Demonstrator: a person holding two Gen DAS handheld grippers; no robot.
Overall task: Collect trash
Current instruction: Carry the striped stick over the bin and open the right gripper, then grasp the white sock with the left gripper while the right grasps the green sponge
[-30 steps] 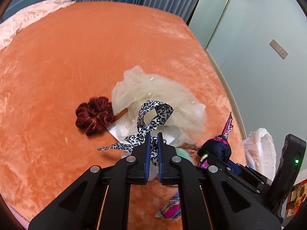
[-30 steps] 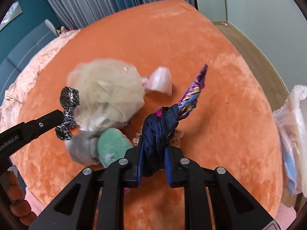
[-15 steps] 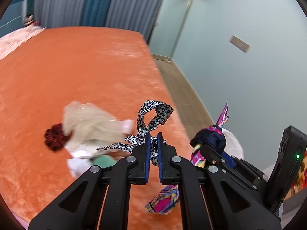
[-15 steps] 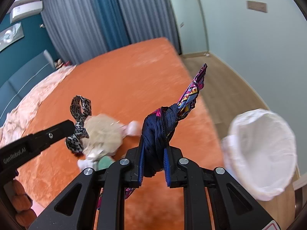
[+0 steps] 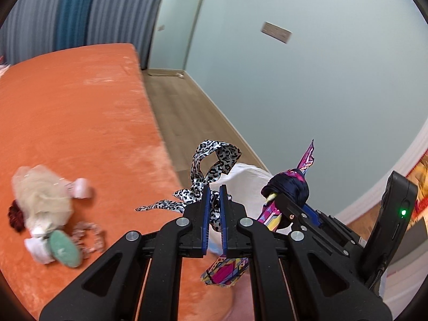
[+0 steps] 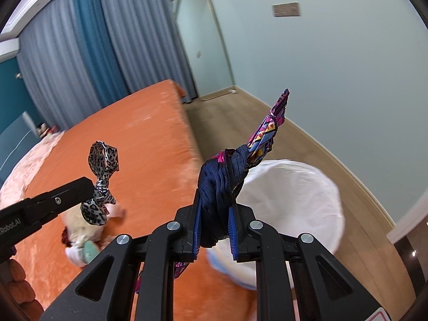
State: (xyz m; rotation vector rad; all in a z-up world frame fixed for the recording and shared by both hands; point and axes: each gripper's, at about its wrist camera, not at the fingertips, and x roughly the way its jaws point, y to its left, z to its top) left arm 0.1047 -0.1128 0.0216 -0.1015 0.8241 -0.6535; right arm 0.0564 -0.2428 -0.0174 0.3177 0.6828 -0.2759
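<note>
Mid-carry: our left hand-held gripper (image 5: 213, 200) is clamped on a leopard-print ribbon (image 5: 211, 163), the right hand-held gripper (image 6: 214, 214) on a knotted navy scarf (image 6: 222, 179), both beside the bed (image 6: 128, 139) w/ the white-lined bin (image 6: 294, 187) just ahead. Next, probably: get over its mouth, then release.

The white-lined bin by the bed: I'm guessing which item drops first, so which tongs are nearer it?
Right. The right tongs hang at the white-lined bin's near rim; the left tongs sit farther off, over the orange bed.

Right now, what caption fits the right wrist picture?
Right hand-held gripper clamps a knotted navy scarf near the white-lined bin.
</note>
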